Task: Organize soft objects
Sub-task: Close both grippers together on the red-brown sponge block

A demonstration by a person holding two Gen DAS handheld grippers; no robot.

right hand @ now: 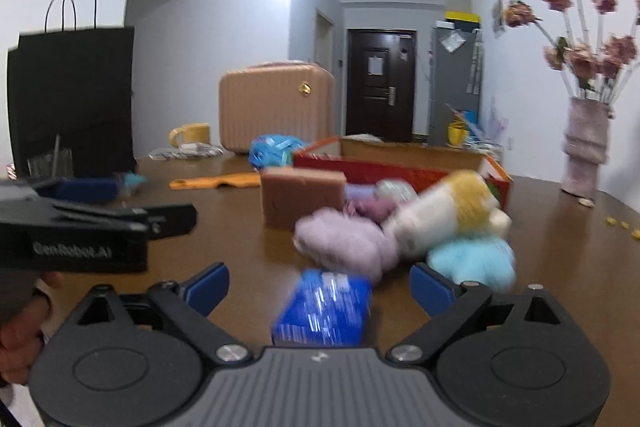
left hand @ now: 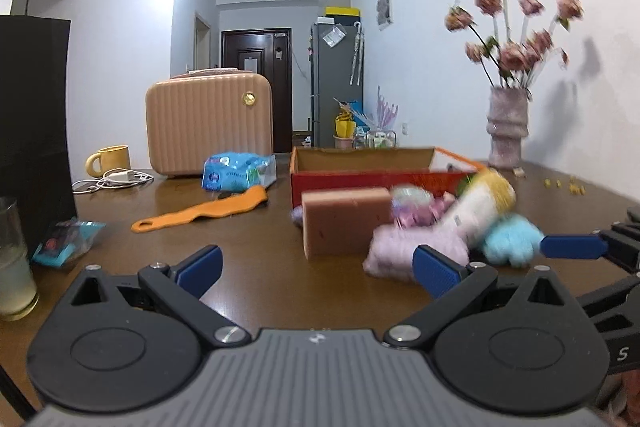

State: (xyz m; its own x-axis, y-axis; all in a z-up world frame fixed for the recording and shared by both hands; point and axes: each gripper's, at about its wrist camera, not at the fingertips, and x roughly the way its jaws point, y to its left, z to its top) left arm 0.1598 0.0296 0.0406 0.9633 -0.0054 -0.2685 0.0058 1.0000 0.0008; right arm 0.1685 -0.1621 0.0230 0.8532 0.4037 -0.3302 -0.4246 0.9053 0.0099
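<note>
Soft objects: plush pile [right hand: 404, 227] sits on the bench [right hand: 240, 227] at the 12 o'clock side of both grippers, just in front of the red box [right hand: 400, 167].
Right gripper [right hand: 318, 291]: fingers wide apart; blue packet [right hand: 322, 311] lies between them, seemingly ungripped.
Left gripper [left hand: 318, 267]: fingers apart, empty.
Sponge block [left hand: 346, 223]: upright at 11 o'clock of the pile.
Risk: closing may catch the packet instead of plush.
Risk: a sweep could topple the sponge, or tangled toys drag along.

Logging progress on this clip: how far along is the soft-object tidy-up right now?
Nothing looks done: the visible part of the red box shows only bare cardboard. Nothing is in hand: the left gripper and right gripper are both open. Still left on the table: sponge block, lilac plush, white-and-yellow plush, light blue plush.
</note>
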